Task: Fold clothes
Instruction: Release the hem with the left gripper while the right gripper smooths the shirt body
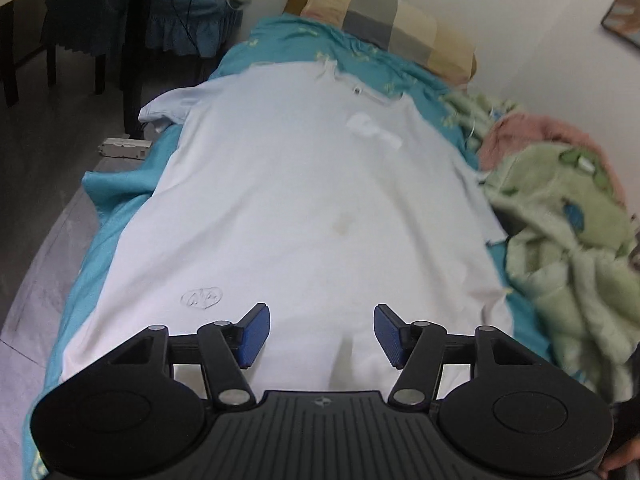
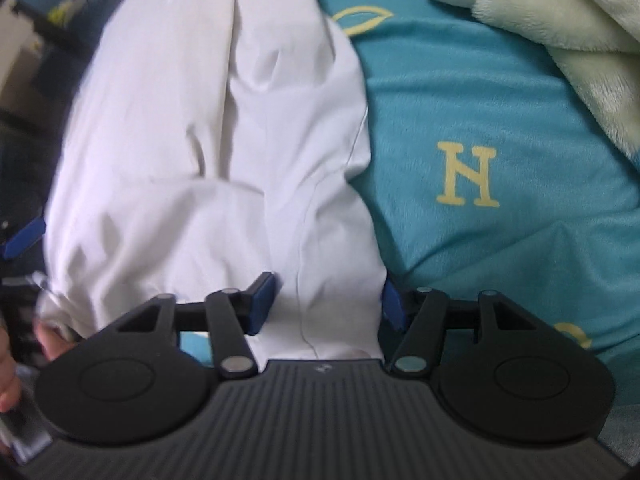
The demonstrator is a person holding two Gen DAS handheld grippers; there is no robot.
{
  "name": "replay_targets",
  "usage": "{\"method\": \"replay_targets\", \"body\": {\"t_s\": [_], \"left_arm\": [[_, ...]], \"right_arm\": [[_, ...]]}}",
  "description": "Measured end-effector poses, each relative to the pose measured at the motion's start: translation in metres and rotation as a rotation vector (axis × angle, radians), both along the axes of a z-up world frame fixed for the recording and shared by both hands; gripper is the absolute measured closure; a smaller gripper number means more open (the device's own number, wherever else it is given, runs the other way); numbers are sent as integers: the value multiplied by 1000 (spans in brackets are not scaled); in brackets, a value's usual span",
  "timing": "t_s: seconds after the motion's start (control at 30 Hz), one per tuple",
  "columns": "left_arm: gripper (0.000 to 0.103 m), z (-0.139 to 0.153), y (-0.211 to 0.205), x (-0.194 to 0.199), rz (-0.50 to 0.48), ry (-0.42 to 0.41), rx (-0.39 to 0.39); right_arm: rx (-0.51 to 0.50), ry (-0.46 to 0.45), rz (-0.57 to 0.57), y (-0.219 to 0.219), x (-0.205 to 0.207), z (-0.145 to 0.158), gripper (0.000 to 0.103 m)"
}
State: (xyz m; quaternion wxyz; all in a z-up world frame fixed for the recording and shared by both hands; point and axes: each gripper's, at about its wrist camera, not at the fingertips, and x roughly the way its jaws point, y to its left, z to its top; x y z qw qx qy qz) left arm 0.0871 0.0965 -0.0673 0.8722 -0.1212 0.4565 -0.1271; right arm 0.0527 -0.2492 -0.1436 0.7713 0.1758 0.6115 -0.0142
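A white T-shirt (image 1: 304, 200) lies spread flat on the teal bedsheet (image 1: 120, 216), collar at the far end near the pillow. My left gripper (image 1: 322, 336) is open and hovers over the shirt's bottom hem, holding nothing. In the right wrist view the shirt's right hem corner (image 2: 240, 160) is wrinkled and passes between the spread blue pads (image 2: 262, 300) of my right gripper (image 2: 326, 304), which is open around the cloth edge. A blue pad of the left gripper (image 2: 24, 236) shows at the left edge there.
A green and pink fleece blanket (image 1: 560, 216) is heaped along the shirt's right side by the wall. A checked pillow (image 1: 384, 20) lies at the head of the bed. A chair with a blue cover (image 1: 132, 24) and a power strip (image 1: 126, 148) are on the floor at left.
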Motion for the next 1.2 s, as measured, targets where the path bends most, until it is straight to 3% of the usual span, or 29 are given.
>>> {"method": "replay_targets", "body": {"t_s": [0.03,0.1,0.13,0.37,0.6,0.77,0.8,0.93,1.1,1.2], "left_arm": [[42,1,1,-2,-8,-13,12],[35,6,6,-8,-11,-42,-2],[30,2,12,-7,-12,-55,-14],[28,2,12,-15,-40,-86,25],[27,-4,11,-14,-48,-77,54],[25,1,5,-18,-57,-112,89],[25,3,4,-19,-59,-122,97],[21,15,-9,-23,-82,-192,156],[20,34,-31,-11,-82,-217,164],[19,49,-49,7,-78,-246,188]], "right_arm": [[-42,7,17,5,1,1,73],[-88,12,44,13,1,4,91],[-105,12,55,16,1,6,94],[-164,-13,78,12,-23,35,97],[-176,-7,98,10,-37,37,96],[-141,-97,55,0,-37,49,90],[-126,-124,40,-5,-39,53,85],[-48,-324,-58,-20,-46,71,43],[85,-515,-198,-47,-23,69,43],[139,-517,-282,-63,16,52,41]]}}
